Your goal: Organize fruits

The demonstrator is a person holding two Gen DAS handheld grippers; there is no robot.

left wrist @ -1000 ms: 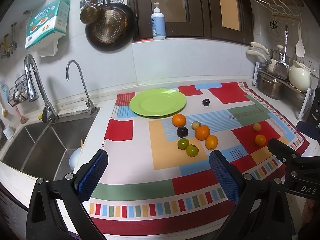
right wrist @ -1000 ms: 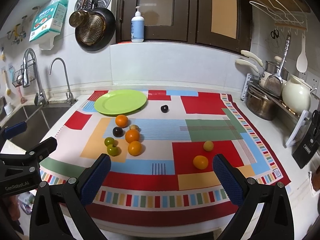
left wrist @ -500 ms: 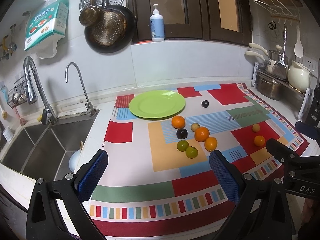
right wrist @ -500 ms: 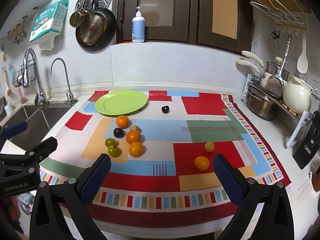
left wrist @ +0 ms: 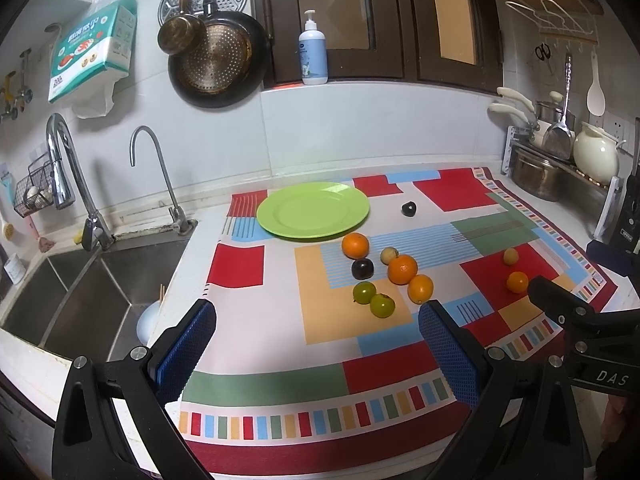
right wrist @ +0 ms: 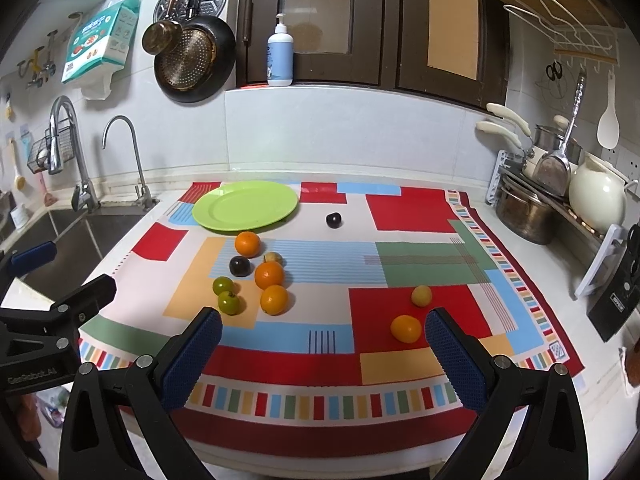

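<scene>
The left tool (left wrist: 316,344) hangs over the near edge of the tabletop with its blue pads spread wide apart and nothing between them. The right tool (right wrist: 324,348) hovers beside it in the same way, pads far apart and holding nothing; its black frame also shows at the right edge of the left wrist view.

Under both lies a colourful patterned mat (right wrist: 420,264) covering the tabletop. Just beyond the left tool's pads sits a cluster of fruit: two green fruits (left wrist: 372,298) side by side, an orange (left wrist: 420,288) near them, a larger orange (left wrist: 402,269) touching or almost touching it, a dark plum (left wrist: 362,269), a small yellowish fruit (left wrist: 389,255) and a third orange (left wrist: 355,245) closest to the plate. Near the right tool's right pad sit a small orange (right wrist: 405,328) and a pale yellow fruit (right wrist: 421,295), well apart from the cluster. A second dark plum (right wrist: 333,220) lies alone farther back.

The green plate (right wrist: 224,220) rests at the back left of the mat with no fruit on it. A steel sink (left wrist: 80,280) lies to the left.
</scene>
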